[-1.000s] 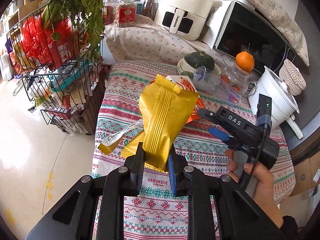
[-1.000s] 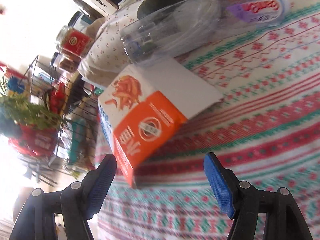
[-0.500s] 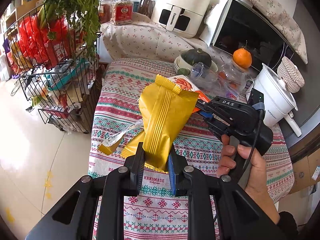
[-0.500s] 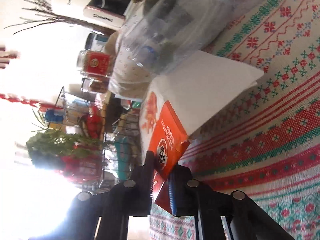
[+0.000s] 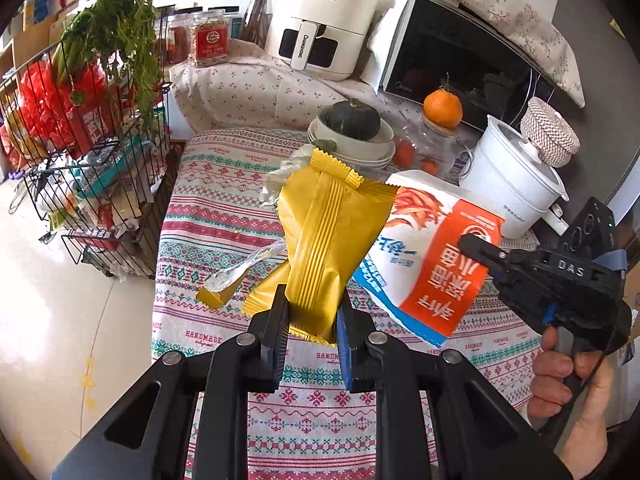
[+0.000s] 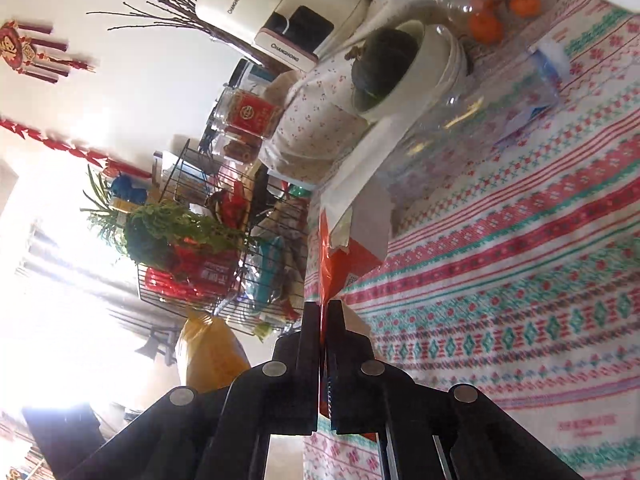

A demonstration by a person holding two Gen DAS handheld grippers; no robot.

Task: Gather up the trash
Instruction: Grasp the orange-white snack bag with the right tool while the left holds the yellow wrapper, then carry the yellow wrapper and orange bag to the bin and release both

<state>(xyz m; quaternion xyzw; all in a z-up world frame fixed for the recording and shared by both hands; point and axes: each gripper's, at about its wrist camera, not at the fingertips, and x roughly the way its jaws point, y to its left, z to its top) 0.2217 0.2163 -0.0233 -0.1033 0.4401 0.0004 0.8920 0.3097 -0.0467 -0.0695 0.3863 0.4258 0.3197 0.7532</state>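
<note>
My left gripper [image 5: 311, 312] is shut on a gold snack wrapper [image 5: 332, 240], which stands up out of the pads above the patterned tablecloth [image 5: 224, 208]. A second gold wrapper with a clear torn end [image 5: 232, 280] lies on the cloth just beyond. On the right, my right gripper [image 5: 480, 254] is shut on the edge of an orange and white carton [image 5: 436, 256], lifted and tilted off the table. In the right wrist view the right gripper [image 6: 325, 310] pinches the carton [image 6: 344, 252] edge-on. An empty clear plastic bottle [image 6: 480, 120] lies behind it.
A wire rack [image 5: 80, 152] of greens and packets stands left of the table. At the back sit a bowl with a dark squash [image 5: 352, 128], a jar topped with an orange [image 5: 442, 110], a white cooker [image 5: 512, 184], a microwave [image 5: 460, 64] and an air fryer [image 5: 320, 20].
The right gripper closed on the carton's edge and lifted it off the cloth, tilting it toward the left gripper. The left gripper kept its hold on the gold wrapper and drifted slightly.
</note>
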